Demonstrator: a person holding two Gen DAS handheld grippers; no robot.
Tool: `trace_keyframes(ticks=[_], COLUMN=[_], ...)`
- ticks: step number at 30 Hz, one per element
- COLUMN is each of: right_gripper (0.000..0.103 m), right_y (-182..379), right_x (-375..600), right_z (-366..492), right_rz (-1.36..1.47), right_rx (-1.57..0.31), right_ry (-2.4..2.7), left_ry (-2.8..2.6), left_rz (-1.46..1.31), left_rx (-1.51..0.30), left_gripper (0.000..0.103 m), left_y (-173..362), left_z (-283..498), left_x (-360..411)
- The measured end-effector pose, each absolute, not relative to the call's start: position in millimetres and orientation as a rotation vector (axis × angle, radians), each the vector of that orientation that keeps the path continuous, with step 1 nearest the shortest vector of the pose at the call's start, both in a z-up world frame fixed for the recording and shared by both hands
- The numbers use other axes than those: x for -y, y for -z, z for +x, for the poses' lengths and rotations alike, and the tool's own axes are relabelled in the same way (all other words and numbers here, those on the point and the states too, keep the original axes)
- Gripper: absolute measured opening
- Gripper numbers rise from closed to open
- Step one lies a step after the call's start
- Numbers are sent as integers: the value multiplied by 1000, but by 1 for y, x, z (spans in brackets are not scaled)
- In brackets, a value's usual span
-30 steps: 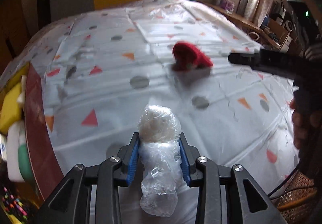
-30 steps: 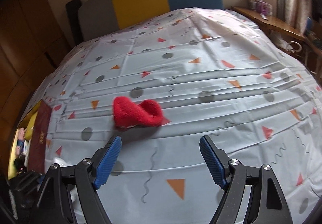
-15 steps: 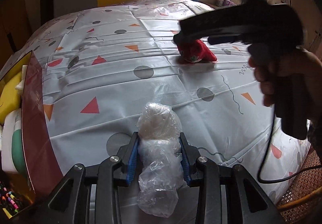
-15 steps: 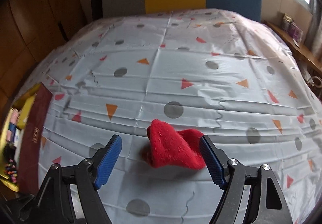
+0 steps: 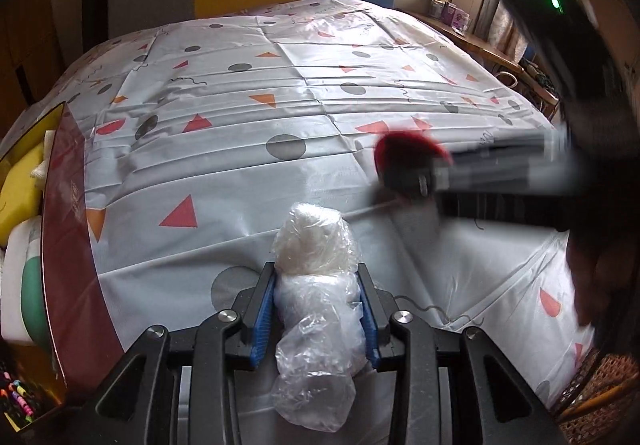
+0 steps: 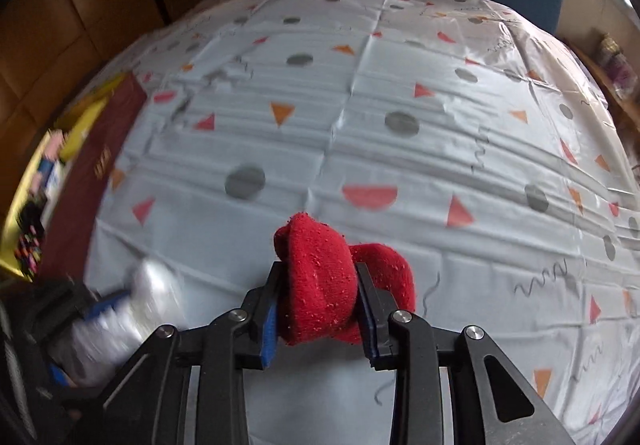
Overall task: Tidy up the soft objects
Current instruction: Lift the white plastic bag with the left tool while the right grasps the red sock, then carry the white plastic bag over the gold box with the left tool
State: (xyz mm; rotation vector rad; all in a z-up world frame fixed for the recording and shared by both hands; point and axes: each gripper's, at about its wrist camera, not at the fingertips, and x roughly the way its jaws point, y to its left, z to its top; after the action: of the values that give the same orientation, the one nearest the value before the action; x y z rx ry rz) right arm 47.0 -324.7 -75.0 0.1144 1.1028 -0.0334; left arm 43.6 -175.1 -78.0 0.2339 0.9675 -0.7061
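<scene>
Right tongs (image 6: 318, 305): jaws closing on the red sock (image 6: 320, 281), pads on both sides of its bunched middle.
Left tongs (image 5: 316, 309): clamped on a white bundle in clear plastic (image 5: 316, 285).
Sock location: on the desk's patterned cloth (image 6: 400, 65), just right of the bundle.
Technique: probably finish squeezing before lifting; the loose toe may drag.
Desk edge: yellow box (image 5: 16, 185), left of the cloth.

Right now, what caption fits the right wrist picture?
Right gripper closing on a red sock above the patterned tablecloth.
</scene>
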Motion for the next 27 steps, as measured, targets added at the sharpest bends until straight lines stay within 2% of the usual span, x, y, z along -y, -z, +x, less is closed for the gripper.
trace_keyframes(ticks=[4, 14, 27], right_gripper=[34, 40, 39], right_y=[80, 83, 86], right_x=[323, 317, 306], right_z=[37, 32, 27], right_rz=[120, 51, -35], right_rx=[-1060, -1013, -961], right_ry=[39, 20, 60], left_ry=[689, 655, 605], left_rz=[215, 164, 105], left_rx=[-981, -855, -817], left_gripper=[35, 35, 36], left_y=[69, 8, -17], left_z=[42, 23, 19], left_x=[169, 147, 112])
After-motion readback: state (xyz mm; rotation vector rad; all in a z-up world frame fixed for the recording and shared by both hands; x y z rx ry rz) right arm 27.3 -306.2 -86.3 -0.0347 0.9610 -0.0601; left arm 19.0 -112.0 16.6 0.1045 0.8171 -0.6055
